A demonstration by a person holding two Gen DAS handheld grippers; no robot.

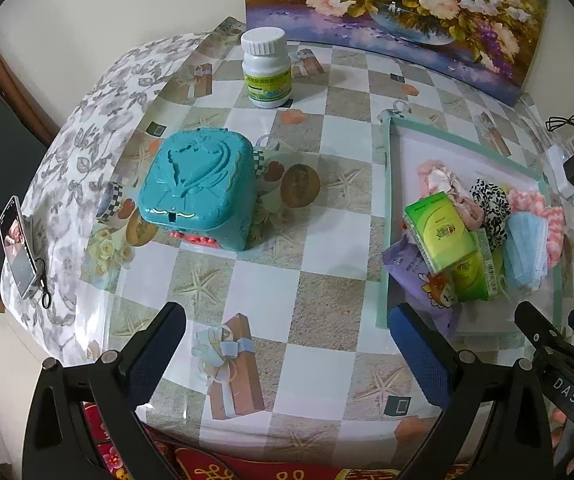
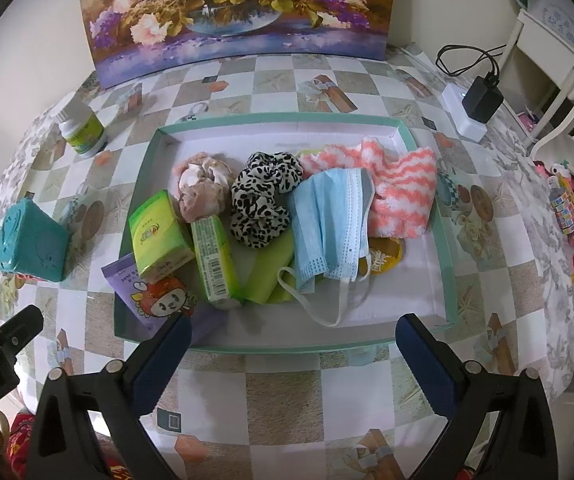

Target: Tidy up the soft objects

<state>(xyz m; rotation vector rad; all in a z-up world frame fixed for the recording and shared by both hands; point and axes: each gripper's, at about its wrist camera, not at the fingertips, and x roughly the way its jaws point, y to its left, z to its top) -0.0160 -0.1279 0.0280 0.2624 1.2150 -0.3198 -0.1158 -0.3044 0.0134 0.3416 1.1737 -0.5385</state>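
Right wrist view shows the soft objects, a blue mask (image 2: pixel 329 220), 2 scrunchies and fuzzy socks (image 2: pixel 399 196), already gathered inside the tray (image 2: pixel 449 256), with both tongs (image 2: pixel 293 350) released and empty just before it.

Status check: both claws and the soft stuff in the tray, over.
Left claw open, empty, over table. Right claw open, empty, at tray near edge. Scrunchies, blue mask, fluffy sock heaped with tissue packs. Nothing blocking.
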